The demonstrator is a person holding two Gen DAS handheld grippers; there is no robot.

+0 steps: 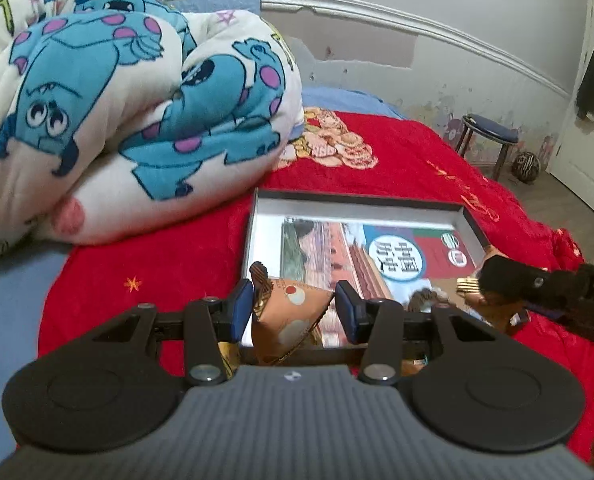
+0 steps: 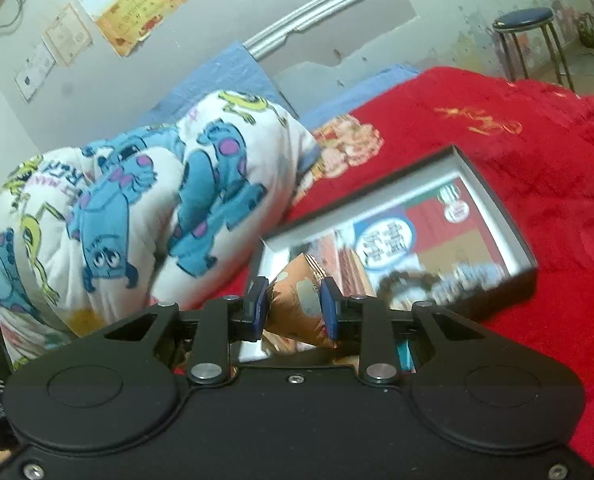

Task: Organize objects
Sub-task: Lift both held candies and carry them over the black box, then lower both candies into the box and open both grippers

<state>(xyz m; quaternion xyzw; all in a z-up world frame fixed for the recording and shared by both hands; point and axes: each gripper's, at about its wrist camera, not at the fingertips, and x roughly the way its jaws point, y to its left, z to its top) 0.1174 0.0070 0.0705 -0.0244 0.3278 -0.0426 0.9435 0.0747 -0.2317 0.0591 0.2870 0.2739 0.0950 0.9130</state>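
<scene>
A shallow dark-rimmed box [image 1: 357, 197] [image 2: 501, 208] lies on the red bedspread [image 1: 417, 152] with a picture book [image 1: 377, 248] [image 2: 401, 232] flat inside it. My left gripper [image 1: 295, 314] is shut on an orange-brown snack packet [image 1: 293, 320], held up over the box's near edge. My right gripper [image 2: 295, 306] is shut on a similar orange packet [image 2: 297, 300], also above the box's near side. In the left wrist view the right gripper [image 1: 483, 280] comes in from the right with its packet [image 1: 493, 308] hanging below. A dark blurred item [image 2: 401, 280] lies in the box.
A bulky white quilt with blue monsters [image 1: 117, 100] [image 2: 137, 200] is piled left of the box. Beyond the bed stand a blue-topped stool [image 1: 489, 132] [image 2: 525, 20], a dark ball [image 1: 525, 166] on the floor and a white door [image 1: 585, 128].
</scene>
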